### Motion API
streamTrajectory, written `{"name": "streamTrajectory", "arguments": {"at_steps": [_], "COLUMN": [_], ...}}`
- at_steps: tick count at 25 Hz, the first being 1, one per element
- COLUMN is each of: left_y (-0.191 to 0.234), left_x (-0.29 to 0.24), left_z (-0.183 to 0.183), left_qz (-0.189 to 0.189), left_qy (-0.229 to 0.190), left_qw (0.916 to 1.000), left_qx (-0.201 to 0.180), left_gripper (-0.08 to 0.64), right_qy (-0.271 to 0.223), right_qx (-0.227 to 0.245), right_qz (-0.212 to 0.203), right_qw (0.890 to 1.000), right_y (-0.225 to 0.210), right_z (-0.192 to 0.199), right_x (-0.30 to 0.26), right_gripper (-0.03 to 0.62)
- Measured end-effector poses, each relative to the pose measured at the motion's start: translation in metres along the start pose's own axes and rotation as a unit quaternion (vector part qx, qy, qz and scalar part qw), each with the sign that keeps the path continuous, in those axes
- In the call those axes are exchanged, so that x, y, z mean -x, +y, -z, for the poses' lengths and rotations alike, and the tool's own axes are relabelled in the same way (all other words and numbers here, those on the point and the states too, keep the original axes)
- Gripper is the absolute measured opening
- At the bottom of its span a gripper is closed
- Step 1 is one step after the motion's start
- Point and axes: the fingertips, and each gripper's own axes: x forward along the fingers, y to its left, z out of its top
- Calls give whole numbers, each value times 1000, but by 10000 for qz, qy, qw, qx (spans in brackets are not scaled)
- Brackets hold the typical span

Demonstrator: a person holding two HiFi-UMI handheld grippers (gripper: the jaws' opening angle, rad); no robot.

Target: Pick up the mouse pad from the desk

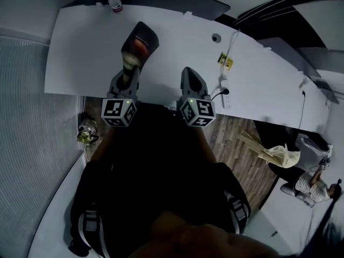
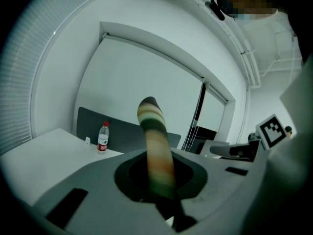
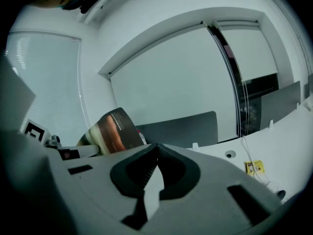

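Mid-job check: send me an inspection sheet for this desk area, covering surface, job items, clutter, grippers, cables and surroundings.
Surface: long white desk with a round cable hole.
Job's things: dark printed flexible mouse pad, pinched at one end, standing up off the desk.
Clutter: clear plastic water bottle with red cap at the far edge; small yellow tag.
Grippers: left gripper jaws shut on the mouse pad; right gripper jaws shut, empty.
Cables: white power strip and thin white cable on the desk.
Surroundings: wooden floor; seated person at lower right.
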Motion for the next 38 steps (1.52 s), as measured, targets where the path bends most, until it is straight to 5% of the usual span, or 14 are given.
{"name": "streamTrajectory", "arguments": {"at_steps": [38], "left_y": [1], "left_x": [12], "left_z": [-13], "left_qz": [123], "left_qy": [-197], "left_qw": [9997], "left_qx": [-29], "left_gripper": [25], "right_qy": [-355], "right_qx": [122], "right_qz": [-14], "right_qw": [9993], "right_y": [15], "right_z": [-12], "right_x": [20], "right_gripper": [0]}}
